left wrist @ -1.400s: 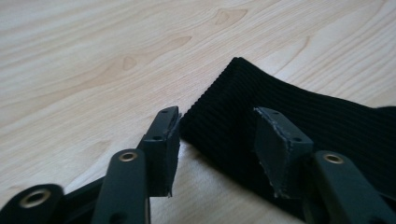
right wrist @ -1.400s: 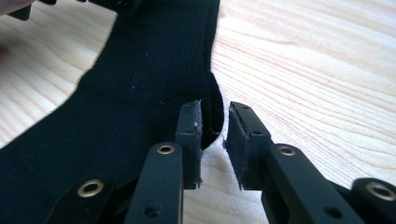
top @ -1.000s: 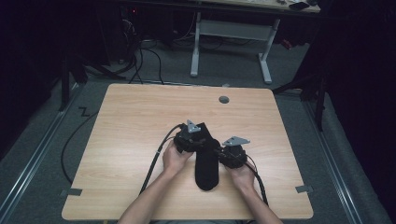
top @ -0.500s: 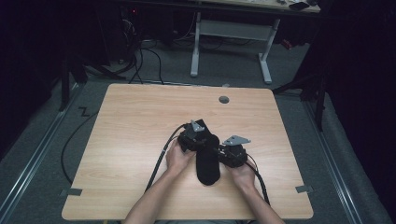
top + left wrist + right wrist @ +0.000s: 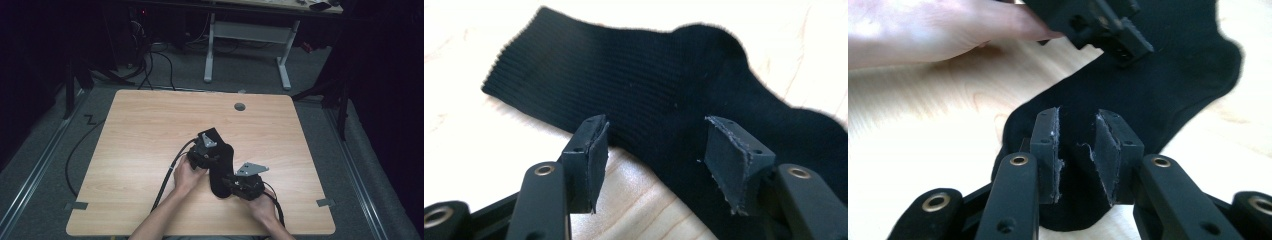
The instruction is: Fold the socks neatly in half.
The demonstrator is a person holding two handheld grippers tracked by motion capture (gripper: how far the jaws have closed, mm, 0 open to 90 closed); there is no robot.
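Observation:
A black sock point(image 5: 221, 167) lies flat on the wooden table point(image 5: 145, 130), near its front middle. My left gripper point(image 5: 219, 154) sits at the sock's upper end. In the left gripper view the left gripper point(image 5: 656, 160) is open and has just been opening; the ribbed cuff of the sock point(image 5: 634, 85) lies between and beyond its pads, unpressed. My right gripper point(image 5: 229, 184) is at the sock's near end. In the right gripper view the right gripper point(image 5: 1079, 152) stands a narrow gap apart over the sock point(image 5: 1158, 85), its jaws having just opened slightly, with no fabric pinched.
A round cable hole point(image 5: 240, 106) sits near the table's far edge. Black cables point(image 5: 167, 180) trail from the grippers toward the person. A white desk frame point(image 5: 245, 35) stands on the floor beyond. The left hand point(image 5: 923, 30) and its gripper point(image 5: 1098, 25) appear in the right gripper view.
The right gripper has moved toward the near right of the table, down along the sock. The left gripper stayed at the sock's upper end.

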